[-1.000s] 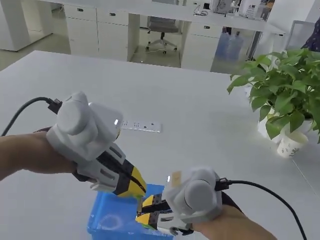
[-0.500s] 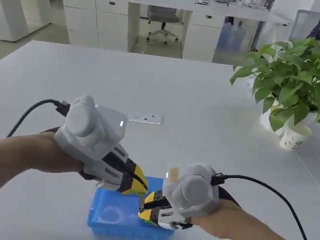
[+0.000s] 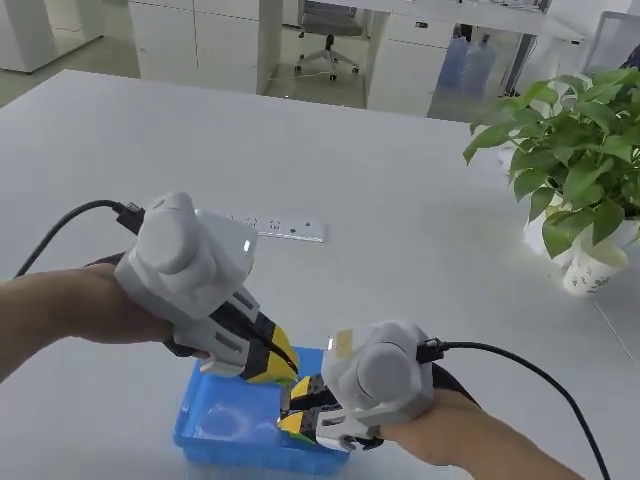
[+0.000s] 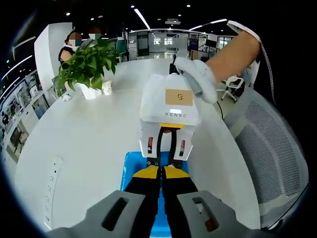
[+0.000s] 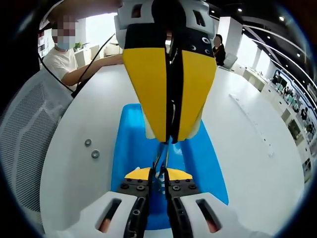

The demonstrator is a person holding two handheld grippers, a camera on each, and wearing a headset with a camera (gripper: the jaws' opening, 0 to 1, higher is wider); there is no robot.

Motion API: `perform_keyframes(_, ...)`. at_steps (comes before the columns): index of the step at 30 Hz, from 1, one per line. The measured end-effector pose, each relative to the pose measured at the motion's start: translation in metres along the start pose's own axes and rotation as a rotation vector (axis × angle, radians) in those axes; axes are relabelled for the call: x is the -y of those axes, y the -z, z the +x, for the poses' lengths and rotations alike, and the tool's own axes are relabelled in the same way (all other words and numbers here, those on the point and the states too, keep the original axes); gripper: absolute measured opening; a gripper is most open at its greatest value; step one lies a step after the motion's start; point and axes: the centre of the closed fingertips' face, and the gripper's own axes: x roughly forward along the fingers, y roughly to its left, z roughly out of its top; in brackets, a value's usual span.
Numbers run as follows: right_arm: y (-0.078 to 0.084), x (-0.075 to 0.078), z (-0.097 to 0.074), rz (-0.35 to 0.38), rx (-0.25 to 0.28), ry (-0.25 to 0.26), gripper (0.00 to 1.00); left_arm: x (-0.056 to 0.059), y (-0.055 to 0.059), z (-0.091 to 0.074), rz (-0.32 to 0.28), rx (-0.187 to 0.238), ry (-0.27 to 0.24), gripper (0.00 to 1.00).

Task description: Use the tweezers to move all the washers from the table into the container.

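While right tool (image 5: 159,174) nips tweezers (image 5: 162,156) over container (image 5: 130,148), washers (image 5: 95,154) lie aside on table (image 5: 67,168).

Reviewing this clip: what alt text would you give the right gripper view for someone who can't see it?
Thin tweezers jut from the shut yellow tips of the left claw, reaching down to the right claw above a blue container. Two washers lie on the white table beside the container; a person sits beyond.
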Motion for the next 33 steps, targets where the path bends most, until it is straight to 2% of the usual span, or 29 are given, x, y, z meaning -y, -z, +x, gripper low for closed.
perform_keyframes(14, -0.004, -0.001, -0.004, -0.008, 0.016, 0.008, 0.11, 0.003, -0.004, -0.005, 0.005, 0.006, -0.001, 0.04)
perform_keyframes(25, -0.016, 0.003, -0.014, -0.041, 0.031, 0.033, 0.11, 0.004, -0.014, -0.018, 0.021, 0.016, -0.026, 0.03)
perform_keyframes(33, -0.024, 0.0, -0.021, -0.04, 0.051, 0.045, 0.11, 0.007, -0.021, -0.024, 0.028, 0.014, -0.029, 0.03)
